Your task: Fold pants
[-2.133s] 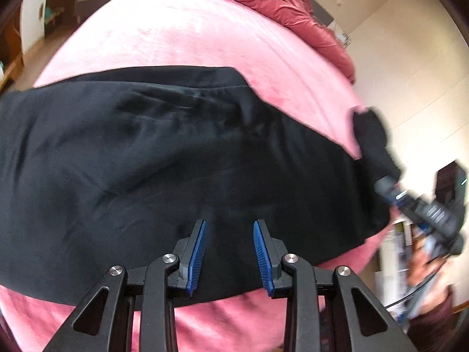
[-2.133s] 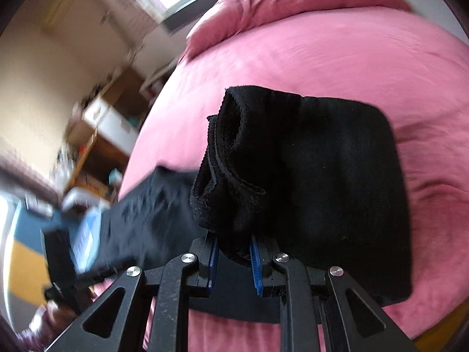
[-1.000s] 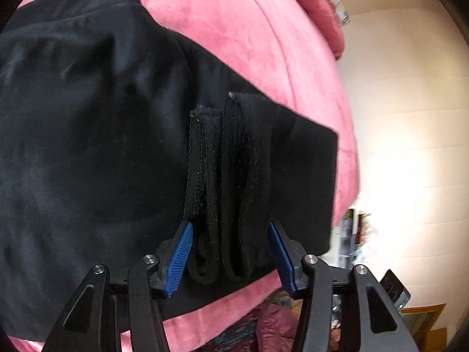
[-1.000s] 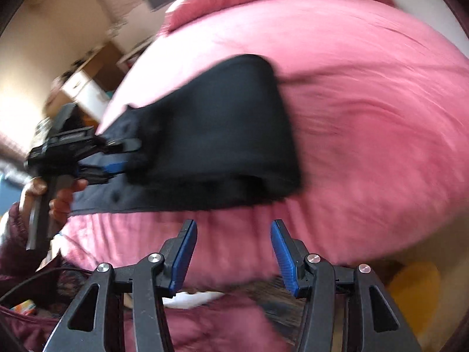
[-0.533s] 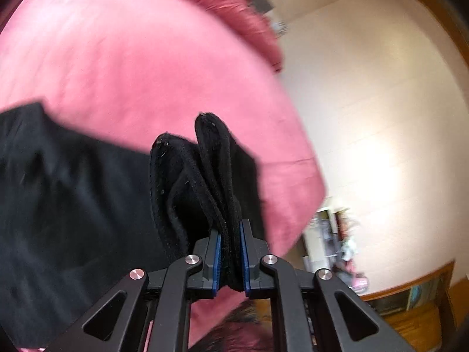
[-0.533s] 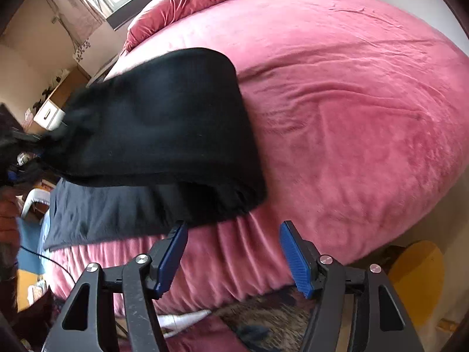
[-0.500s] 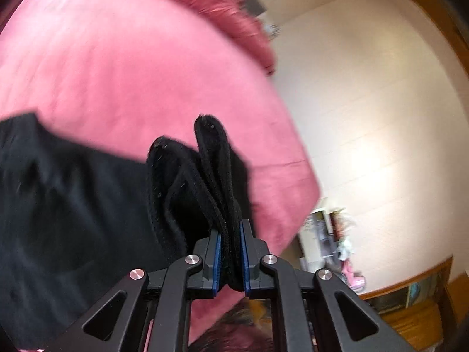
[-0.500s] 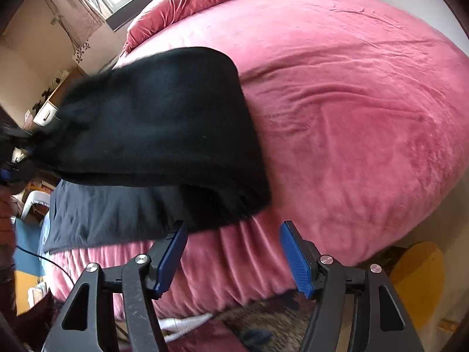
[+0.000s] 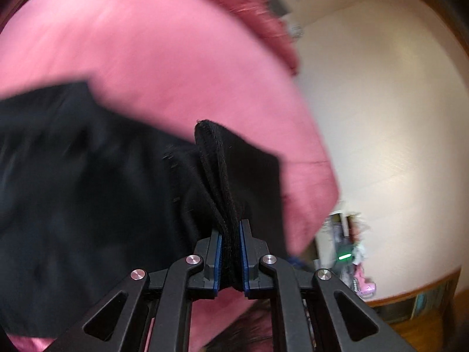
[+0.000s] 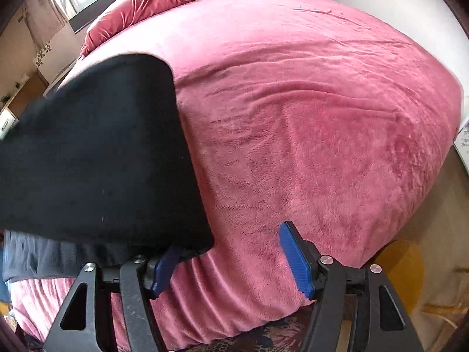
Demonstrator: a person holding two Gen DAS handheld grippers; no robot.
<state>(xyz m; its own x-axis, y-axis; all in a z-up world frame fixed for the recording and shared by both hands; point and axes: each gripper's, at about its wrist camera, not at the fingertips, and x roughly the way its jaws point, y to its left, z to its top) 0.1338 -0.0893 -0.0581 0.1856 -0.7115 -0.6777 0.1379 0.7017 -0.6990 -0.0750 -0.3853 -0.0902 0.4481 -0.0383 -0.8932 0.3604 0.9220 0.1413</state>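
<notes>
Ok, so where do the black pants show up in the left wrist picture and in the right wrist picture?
Left wrist: the black pants fill the left and centre, their bunched hem clamped in the shut left gripper at bottom centre.
Right wrist: the pants hang as a folded slab across the left half, over the left finger of the right gripper, whose jaws are opening with nothing between them.
Shared landmark: the pink bedspread under the pants.

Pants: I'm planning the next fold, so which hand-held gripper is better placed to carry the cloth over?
Left. The left hand-held gripper is shut on the pants' bunched edge; the right hand-held gripper is opening, nothing between its jaws.
</notes>
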